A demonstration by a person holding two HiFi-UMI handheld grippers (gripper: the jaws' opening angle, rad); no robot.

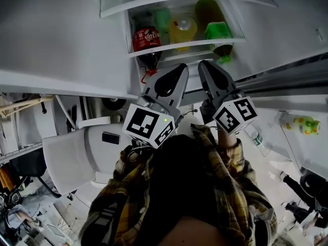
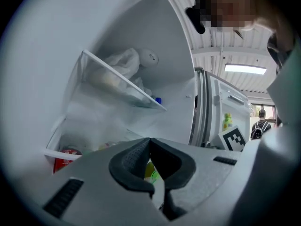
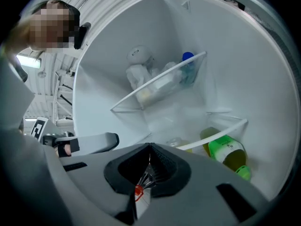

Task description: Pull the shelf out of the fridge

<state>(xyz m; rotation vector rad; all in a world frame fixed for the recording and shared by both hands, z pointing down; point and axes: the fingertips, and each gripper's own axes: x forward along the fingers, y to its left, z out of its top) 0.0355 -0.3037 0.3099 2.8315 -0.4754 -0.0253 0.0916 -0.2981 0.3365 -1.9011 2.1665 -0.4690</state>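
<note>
From the head: grey left gripper (image 1: 180, 70) and grey right gripper (image 1: 205, 66) just below the clear fridge shelf with the white front edge (image 1: 187, 45), not on it.

From the left gripper: shut tight, holding nothing.

From the right gripper: shut too, empty, facing that shelf (image 3: 219, 132).

Likely the reaching step. Next: open up, pinch the white edge, pull straight out slowly.

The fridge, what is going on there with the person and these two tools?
A person in a checked shirt stands at the open fridge, a gripper in each hand. The left gripper and the right gripper are close in front of the shelf that carries a red can, a yellow bottle and a green bottle. Both have their jaws shut on nothing. The shelf is not yet pulled out.
</note>
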